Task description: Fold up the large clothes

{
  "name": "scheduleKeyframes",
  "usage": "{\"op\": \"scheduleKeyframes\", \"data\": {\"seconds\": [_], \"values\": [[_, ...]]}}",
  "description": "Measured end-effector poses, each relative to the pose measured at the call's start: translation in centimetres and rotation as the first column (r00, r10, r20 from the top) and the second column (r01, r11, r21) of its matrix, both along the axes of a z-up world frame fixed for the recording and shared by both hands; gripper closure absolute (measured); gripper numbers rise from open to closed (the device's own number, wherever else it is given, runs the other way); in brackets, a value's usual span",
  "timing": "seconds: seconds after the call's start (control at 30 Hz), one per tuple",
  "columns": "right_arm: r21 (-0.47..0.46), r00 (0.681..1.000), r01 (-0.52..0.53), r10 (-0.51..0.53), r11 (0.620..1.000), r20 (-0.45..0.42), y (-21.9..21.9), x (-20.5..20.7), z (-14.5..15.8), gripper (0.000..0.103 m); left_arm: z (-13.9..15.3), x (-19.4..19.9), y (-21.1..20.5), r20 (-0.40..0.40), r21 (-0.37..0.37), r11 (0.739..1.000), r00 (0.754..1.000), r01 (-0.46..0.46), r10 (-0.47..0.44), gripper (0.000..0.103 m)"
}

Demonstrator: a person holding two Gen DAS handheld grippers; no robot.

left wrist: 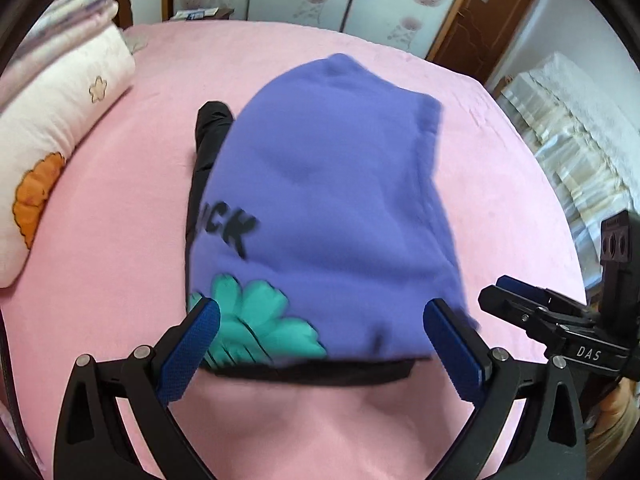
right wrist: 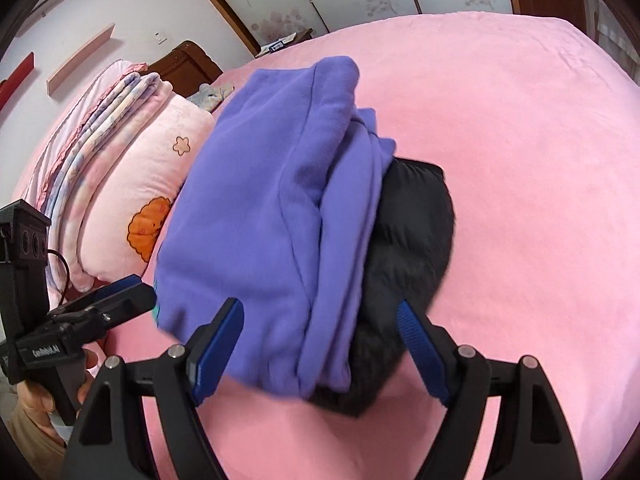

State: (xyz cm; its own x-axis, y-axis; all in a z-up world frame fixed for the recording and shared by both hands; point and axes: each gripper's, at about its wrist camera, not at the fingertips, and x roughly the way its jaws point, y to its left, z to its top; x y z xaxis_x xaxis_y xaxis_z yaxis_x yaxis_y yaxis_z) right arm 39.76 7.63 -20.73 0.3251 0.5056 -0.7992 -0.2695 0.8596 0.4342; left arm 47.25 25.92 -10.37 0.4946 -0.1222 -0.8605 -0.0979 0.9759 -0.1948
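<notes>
The purple sweatshirt [left wrist: 320, 208] lies folded into a compact bundle near the middle of the pink bed [left wrist: 120, 240], stacked on a folded black garment [right wrist: 408, 248] whose edge shows beneath it at about 3 o'clock in the right wrist view and as a dark strip along the left side and near edge in the left wrist view. Stacking looks deliberate: one finished fold set on another keeps the pile tidy and leaves the rest of the sheet free. The left gripper [left wrist: 320, 340] has its jaws wide, the blue pads standing at either side of the sweatshirt's near hem with nothing pinched between them. The right gripper [right wrist: 320, 344] is likewise spread wide, its pads framing the near corner of the stack without pressing on cloth. Both point steeply down at the bundle from above, which I judge fits a release rather than a fresh grab (the cloth is slightly blurred, so whether it has fully settled is hard to tell). A pillow with an orange flower [right wrist: 148, 232] sits at 9 o'clock of the stack in the right wrist view, with folded quilts [right wrist: 100, 128] behind it at about 10 o'clock, well clear of the work.
</notes>
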Motion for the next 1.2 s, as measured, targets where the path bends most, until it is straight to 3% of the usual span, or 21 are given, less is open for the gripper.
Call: {"op": "scheduleKeyframes", "data": {"seconds": [0.2,0.5,0.87,1.2], "values": [[0.005,0.999,-0.016,0.016,1.000,-0.031,-5.5,-5.6,1.5,0.023,2.9,-6.4,-4.9,0.020,-0.022,1.000,1.000,0.016,-0.016,0.002],[-0.022,1.000,0.011,-0.012,1.000,-0.018,-13.7,-14.4,6.5,0.023,6.5,-14.3,-15.0,0.009,-0.063,0.998,1.000,0.015,-0.014,0.002],[-0.086,0.994,0.108,-0.105,0.990,0.036,-23.7,-24.4,10.8,0.023,9.6,-23.5,-25.1,0.016,0.020,0.999,0.999,-0.029,0.029,0.002],[-0.151,0.979,0.178,-0.159,0.972,0.128,-28.1,-30.8,13.8,0.023,11.6,-29.4,-30.5,0.041,0.091,0.992,0.996,-0.088,0.084,0.002]]}}
